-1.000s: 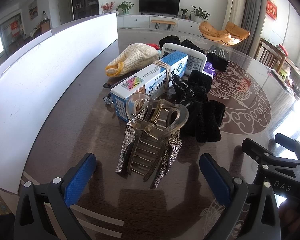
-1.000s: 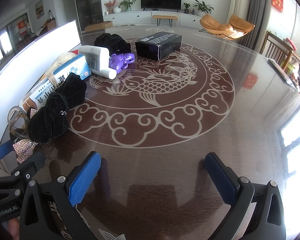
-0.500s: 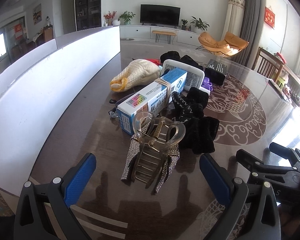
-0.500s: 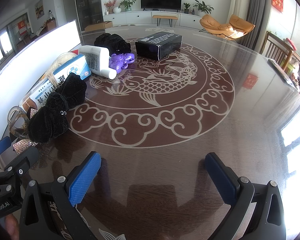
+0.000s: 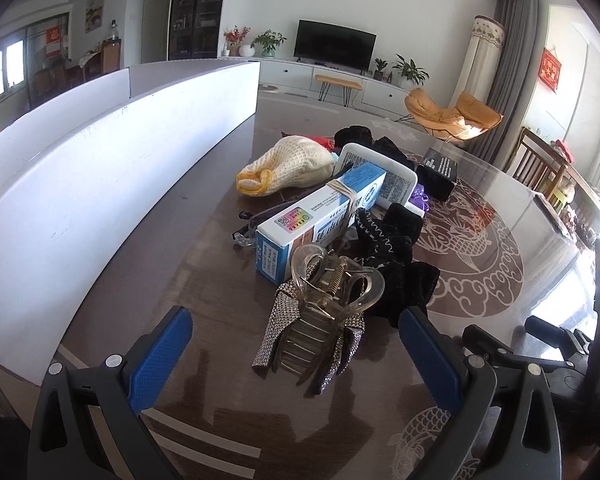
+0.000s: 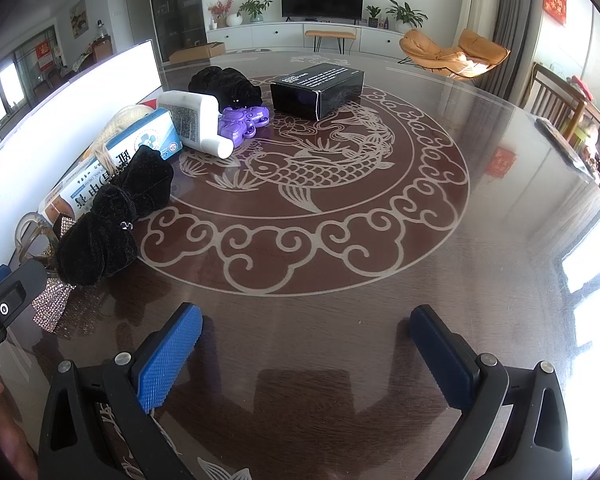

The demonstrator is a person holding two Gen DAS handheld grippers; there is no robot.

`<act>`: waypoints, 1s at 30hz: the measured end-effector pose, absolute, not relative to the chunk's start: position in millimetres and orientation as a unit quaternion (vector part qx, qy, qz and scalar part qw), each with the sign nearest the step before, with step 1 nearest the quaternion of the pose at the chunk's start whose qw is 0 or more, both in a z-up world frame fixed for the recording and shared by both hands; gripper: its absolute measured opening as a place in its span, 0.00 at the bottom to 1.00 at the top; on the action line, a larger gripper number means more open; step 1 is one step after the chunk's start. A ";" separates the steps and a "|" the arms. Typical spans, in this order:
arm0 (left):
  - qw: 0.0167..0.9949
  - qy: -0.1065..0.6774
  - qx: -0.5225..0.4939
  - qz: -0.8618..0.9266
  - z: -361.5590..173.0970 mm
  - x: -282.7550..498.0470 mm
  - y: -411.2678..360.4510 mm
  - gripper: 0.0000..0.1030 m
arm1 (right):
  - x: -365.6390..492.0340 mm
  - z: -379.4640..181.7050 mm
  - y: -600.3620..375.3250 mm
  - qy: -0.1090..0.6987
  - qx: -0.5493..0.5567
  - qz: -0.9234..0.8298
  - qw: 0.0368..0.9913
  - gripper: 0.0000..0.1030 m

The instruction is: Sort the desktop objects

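The hair claw point(image 5: 324, 312) lies on the tabletop point(image 5: 172, 272) straight ahead of your left gripper point(image 5: 296, 354), centred between its two blue pads, with its clear looped handles and spring turned away from you and its comb teeth and rhinestone flaps pointing back toward the jaws; its long axis runs roughly along your line of reach, so the jaws would close across its width (a judgement from the left wrist view alone). Just behind the hair claw, touching it or nearly so, sits the blue-and-white carton point(image 5: 320, 216), and at the claw's right side the black velvet bow point(image 5: 396, 268) presses against it; beyond these lie the cream knitted pouch point(image 5: 292, 164) and the white bottle point(image 5: 384, 172).

Your left jaws stand wide open and hold nothing; your right gripper point(image 6: 304, 356) is likewise spread open and empty over bare tabletop, well to the right of the hair claw, which shows only at the far left edge of its view; the left hand is clearly the nearer one.
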State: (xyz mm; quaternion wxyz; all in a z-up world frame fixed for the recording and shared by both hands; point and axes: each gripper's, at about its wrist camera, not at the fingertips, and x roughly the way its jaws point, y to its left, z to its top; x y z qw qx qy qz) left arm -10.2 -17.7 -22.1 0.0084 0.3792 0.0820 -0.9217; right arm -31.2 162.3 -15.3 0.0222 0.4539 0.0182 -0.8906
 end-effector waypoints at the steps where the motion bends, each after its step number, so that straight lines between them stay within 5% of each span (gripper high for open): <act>1: 0.007 0.078 0.378 -0.922 -21.7 -9.8 -16.4 1.00 | -31.1 -15.2 162.3 0.018 0.454 -0.891 0.022 1.00; 30: -0.052 0.092 0.330 -0.938 -4.7 3.6 -13.0 1.00 | -31.1 -15.0 162.2 0.018 0.454 -0.891 0.022 1.00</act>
